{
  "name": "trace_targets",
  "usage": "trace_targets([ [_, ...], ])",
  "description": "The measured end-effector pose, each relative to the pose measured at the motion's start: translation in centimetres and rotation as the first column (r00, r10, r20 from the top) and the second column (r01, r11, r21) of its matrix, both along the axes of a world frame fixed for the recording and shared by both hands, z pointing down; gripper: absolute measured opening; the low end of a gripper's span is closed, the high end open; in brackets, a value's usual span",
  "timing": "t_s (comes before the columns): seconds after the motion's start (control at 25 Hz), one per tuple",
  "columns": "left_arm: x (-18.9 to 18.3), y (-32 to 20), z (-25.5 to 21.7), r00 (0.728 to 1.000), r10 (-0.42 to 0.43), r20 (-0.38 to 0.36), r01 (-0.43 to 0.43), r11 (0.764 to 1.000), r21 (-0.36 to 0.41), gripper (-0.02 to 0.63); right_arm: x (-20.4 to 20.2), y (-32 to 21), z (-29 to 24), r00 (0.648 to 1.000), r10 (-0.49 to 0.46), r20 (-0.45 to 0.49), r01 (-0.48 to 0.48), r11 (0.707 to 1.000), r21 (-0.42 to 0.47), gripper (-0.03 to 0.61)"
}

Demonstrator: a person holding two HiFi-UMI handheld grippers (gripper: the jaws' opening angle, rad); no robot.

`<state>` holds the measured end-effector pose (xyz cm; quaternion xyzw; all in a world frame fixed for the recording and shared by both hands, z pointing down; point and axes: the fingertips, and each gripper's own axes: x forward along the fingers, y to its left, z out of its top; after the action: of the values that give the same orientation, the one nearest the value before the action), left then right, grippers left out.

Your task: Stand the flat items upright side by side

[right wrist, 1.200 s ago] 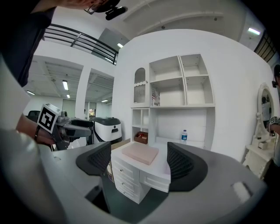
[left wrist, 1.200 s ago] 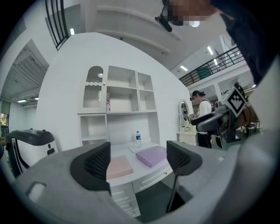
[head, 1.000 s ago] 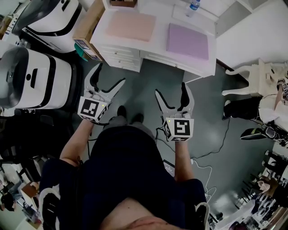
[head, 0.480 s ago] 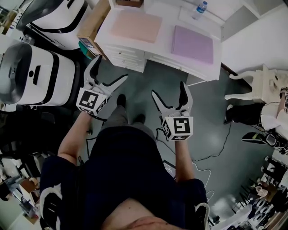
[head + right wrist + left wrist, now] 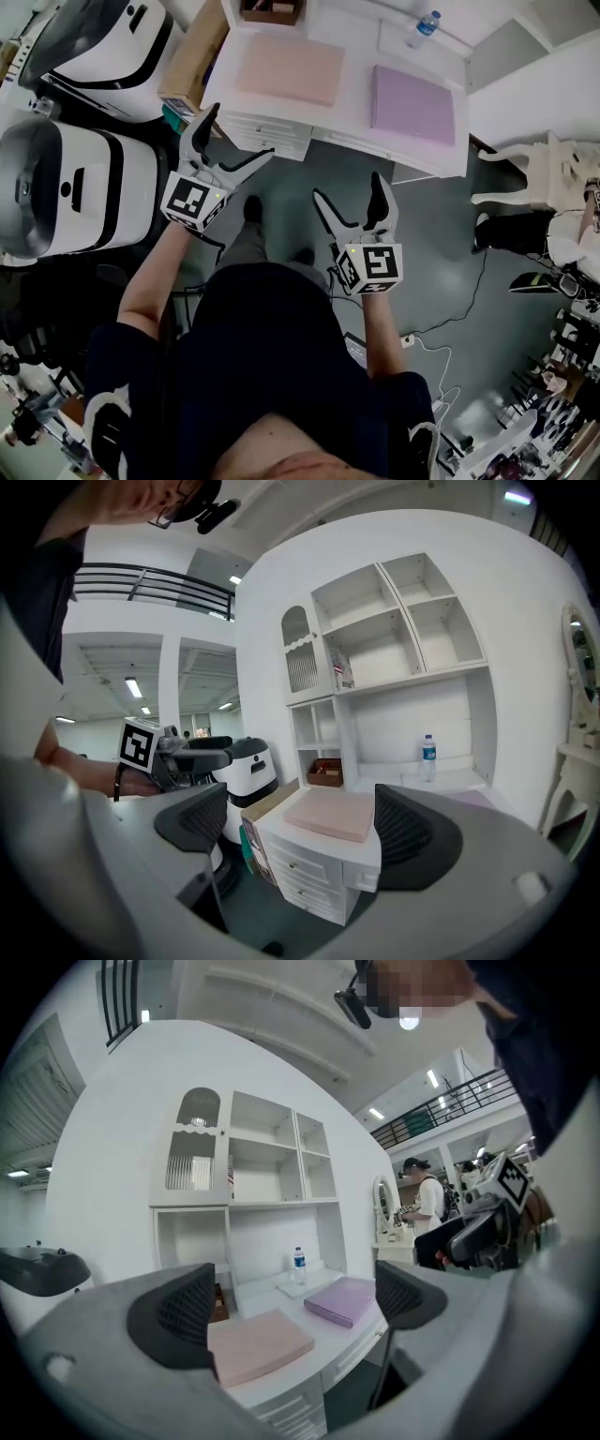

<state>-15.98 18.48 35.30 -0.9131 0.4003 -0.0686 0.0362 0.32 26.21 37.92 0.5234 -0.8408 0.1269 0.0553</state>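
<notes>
While I hold both tools over the floor short of the white desk (image 5: 352,89), my left gripper (image 5: 240,131) and right gripper (image 5: 347,186) have just been opening. Each now stands wide with nothing between its pads. The pink flat item (image 5: 291,67) lies face down on the left half of the worktop. The purple flat item (image 5: 412,103) lies on the right half near the front edge, well apart from it (slim boxes or closed books, I cannot tell which). A water bottle (image 5: 424,26) stands at the back right corner. I judge both items stiff and fairly light, with smooth covers that may slip. Since they sit flush on the top, I would pinch each across its thickness at the front long edge, perhaps after drawing it slightly over the worktop's edge, then tip it up.
</notes>
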Motion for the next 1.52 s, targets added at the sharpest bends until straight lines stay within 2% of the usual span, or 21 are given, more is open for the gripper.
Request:
trace_targets([
  [0.4,-3.8,-10.4,1.2,0.981,0.194,0.014,-0.194,0.981,-0.029,0.545,-6.5,-8.1,1.8,0.985,0.160,0.071,-0.154,0.985,-0.079,0.479],
  [0.68,-2.6,-15.9,2.6,0.963,0.270,0.008,-0.270,0.962,-0.053,0.545,-7.8,-11.4,4.3,0.970,0.214,0.114,-0.195,0.967,-0.163,0.477],
  [1.08,1.9,-22.9,6.7,0.942,0.336,0.016,-0.331,0.933,-0.144,0.545,-6.3,-16.4,8.3,0.954,0.212,0.211,-0.148,0.947,-0.283,0.477],
  [1.28,4.4,-26.3,8.6,0.920,0.389,0.050,-0.375,0.910,-0.177,0.545,-5.7,-19.0,10.2,0.944,0.191,0.270,-0.097,0.939,-0.329,0.477],
  [1.4,5.3,-28.2,10.2,0.901,0.428,0.068,-0.405,0.888,-0.217,0.545,-5.3,-20.2,11.6,0.921,0.208,0.330,-0.077,0.926,-0.370,0.477],
  [1.52,6.0,-29.9,11.9,0.874,0.479,0.078,-0.443,0.853,-0.275,0.543,-4.8,-21.4,12.8,0.890,0.245,0.385,-0.076,0.911,-0.404,0.477],
])
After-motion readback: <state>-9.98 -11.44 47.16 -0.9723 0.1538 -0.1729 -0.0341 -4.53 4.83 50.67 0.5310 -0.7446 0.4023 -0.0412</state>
